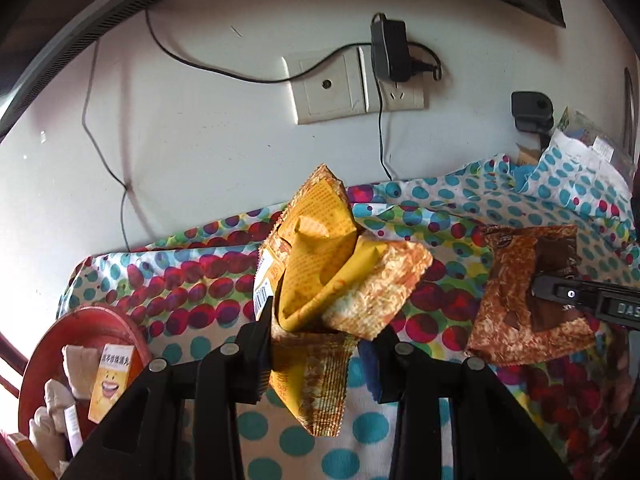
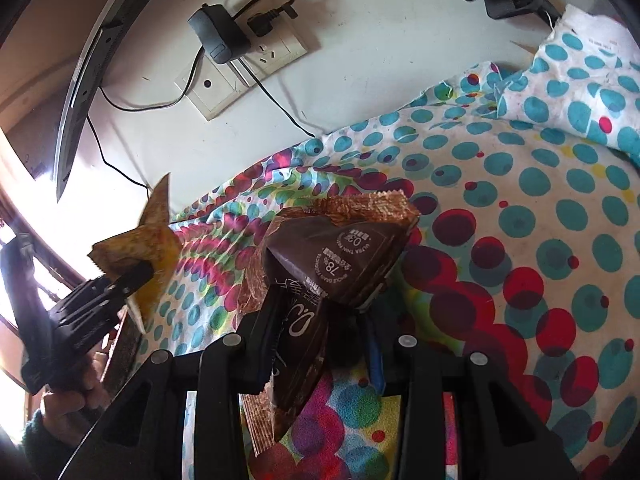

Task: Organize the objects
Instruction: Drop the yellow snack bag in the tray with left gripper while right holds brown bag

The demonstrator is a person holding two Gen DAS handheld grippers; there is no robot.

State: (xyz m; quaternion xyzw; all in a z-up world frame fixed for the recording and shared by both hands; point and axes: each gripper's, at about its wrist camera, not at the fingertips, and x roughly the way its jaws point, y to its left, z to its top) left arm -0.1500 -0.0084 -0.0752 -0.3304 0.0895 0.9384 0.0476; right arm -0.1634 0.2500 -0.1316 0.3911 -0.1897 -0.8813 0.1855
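At far left of the left wrist view, a red bowl (image 1: 86, 320) sits on the spotted cloth (image 1: 192, 288), holding a small yellow card (image 1: 110, 380) and some white pieces (image 1: 52, 420). Just right of it, the left gripper (image 1: 320, 344) has its jaws pinched narrow on a yellow snack packet (image 1: 320, 264), crumpled and lifted clear of the cloth, top corner pointing up toward the wall socket (image 1: 352, 84). A black charger (image 1: 388, 50) is plugged in there, cord running down behind the cloth. Further right, a brown snack packet (image 1: 516, 292) hangs in the right gripper (image 1: 544, 290), which enters from the right edge. A black clamp mount (image 1: 532, 112) sits at the far right by the wall.

From the right wrist view, the left gripper (image 2: 136, 276) shows at left, clamped on the yellow snack packet (image 2: 148, 232). At centre, the right gripper (image 2: 320, 320) has jaws closed narrow on the brown snack packet (image 2: 336, 256), held above the spotted cloth (image 2: 520, 216). Both packets are well apart.
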